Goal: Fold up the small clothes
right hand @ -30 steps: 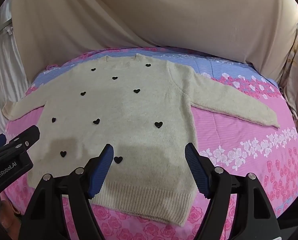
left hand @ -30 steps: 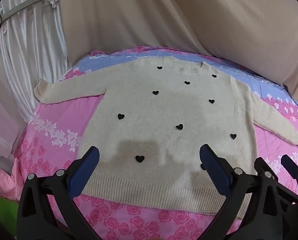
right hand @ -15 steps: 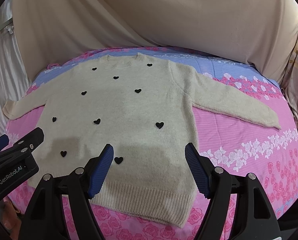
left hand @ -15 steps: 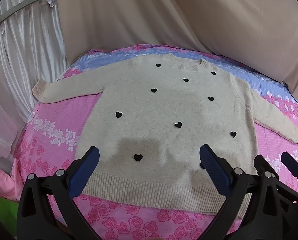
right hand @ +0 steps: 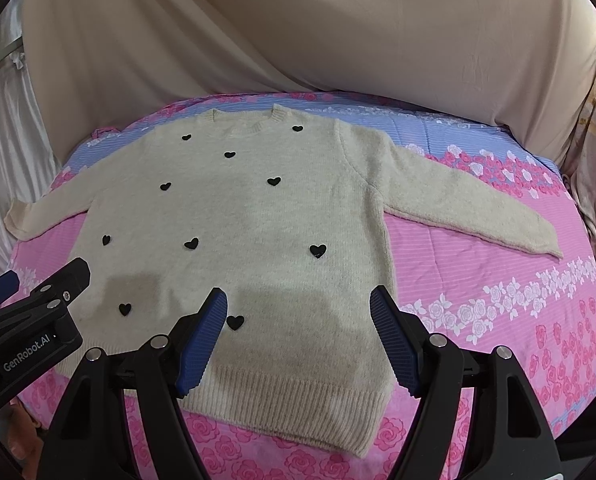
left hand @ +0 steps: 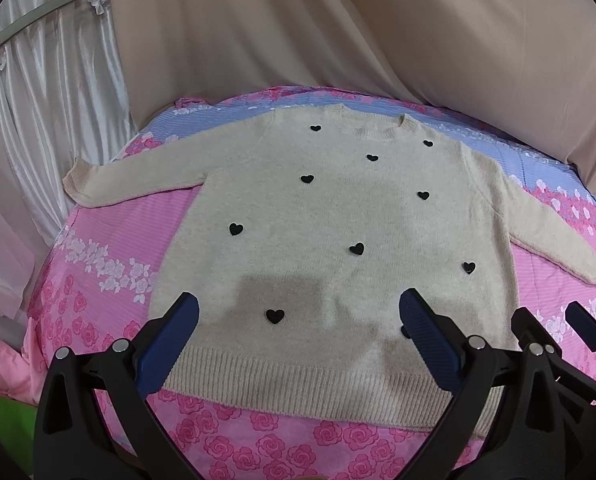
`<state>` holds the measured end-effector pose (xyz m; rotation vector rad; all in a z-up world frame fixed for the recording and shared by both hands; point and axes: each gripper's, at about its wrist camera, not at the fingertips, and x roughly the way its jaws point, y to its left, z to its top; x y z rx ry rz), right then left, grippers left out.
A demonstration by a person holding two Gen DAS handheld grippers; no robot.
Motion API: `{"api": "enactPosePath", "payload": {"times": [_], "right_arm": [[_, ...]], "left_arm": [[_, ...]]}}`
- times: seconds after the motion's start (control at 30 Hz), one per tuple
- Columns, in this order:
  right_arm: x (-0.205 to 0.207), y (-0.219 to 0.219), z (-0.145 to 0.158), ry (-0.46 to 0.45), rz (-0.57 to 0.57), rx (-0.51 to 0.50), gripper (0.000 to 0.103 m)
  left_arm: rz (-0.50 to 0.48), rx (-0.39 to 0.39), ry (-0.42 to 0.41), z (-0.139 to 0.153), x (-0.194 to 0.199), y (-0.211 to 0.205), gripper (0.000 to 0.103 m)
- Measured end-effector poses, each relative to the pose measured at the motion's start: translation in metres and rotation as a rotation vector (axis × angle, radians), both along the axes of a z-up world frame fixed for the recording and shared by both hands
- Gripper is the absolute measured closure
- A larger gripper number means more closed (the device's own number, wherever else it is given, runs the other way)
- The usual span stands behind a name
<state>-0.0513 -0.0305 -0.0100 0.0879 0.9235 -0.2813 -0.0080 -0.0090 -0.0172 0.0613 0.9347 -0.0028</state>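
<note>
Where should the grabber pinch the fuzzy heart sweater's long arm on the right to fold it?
Probably at the cuff of the sweater's right sleeve. The sleeve lies flat and straight, pointing away from the body, with its end free on the pink sheet. The open right gripper could come in from the right side and pinch the cuff edge, then carry it across the chest.

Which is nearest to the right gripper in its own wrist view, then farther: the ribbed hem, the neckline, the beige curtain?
From the right gripper:
1. Ribbed hem of the sweater, directly below the fingers.
2. Neckline, at the sweater's far end.
3. Beige curtain, behind the bed.
</note>
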Motion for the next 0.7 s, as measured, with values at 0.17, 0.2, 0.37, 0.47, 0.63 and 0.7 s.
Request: {"api": "enactPosePath", "payload": {"times": [0.17,0.2,0.37,0.47,0.63,0.7], "right_arm": [[0.002,0.0,-0.0015,0.005,0.002,0.002,0.031],[0.0025,-0.0004,-0.0022,0.006,0.003,0.003,0.031],[0.0035,-0.0004,-0.0032,0.011,0.004,0.005,0.031],[0.0035,0.0,-0.0033,0.011,0.005,0.005,0.031],[0.0034,0.0007,-0.0042,0.012,0.005,0.006,0.031],[0.0039,0.0005,-0.0035,0.012,0.004,0.005,0.031]], "left_arm": [[0.0,0.007,0.004,-0.0016,0.0024,-0.0012,0.005],[0.0,0.009,0.006,-0.0021,0.0027,-0.0013,0.005],[0.002,0.013,0.011,-0.004,0.0024,-0.0017,0.005],[0.003,0.015,0.016,-0.0046,0.002,-0.0019,0.005],[-0.002,0.021,0.013,-0.0051,0.0015,-0.0008,0.005],[-0.003,0.021,0.015,-0.0048,0.0022,-0.0007,0.005]]}}
